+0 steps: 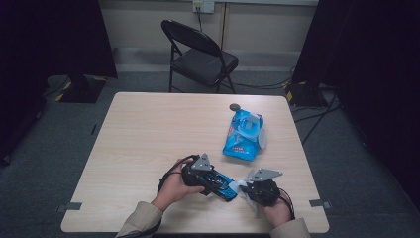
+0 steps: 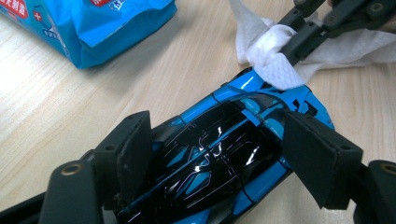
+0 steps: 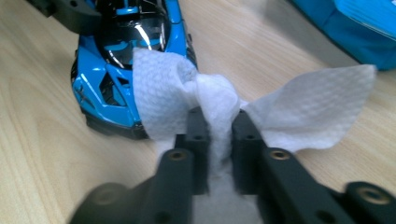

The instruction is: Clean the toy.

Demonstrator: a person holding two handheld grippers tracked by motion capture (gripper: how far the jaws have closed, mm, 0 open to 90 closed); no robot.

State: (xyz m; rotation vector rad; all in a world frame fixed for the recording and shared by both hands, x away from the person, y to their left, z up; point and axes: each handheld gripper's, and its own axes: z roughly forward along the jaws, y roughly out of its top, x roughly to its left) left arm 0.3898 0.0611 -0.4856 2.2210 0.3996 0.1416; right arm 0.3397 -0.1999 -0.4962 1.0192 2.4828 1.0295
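The right gripper (image 3: 219,126) pinches a dimpled wipe (image 3: 308,102); the left gripper (image 2: 224,158) clamps the glossy toy car (image 2: 219,154) (blue-black).

The toy car's (image 2: 219,154) rear is cut off at the near edge of the left gripper view. The wipe pack's (image 3: 355,28) print is cropped and unreadable, and the small round thing (image 1: 234,106) beyond it is too small to identify.
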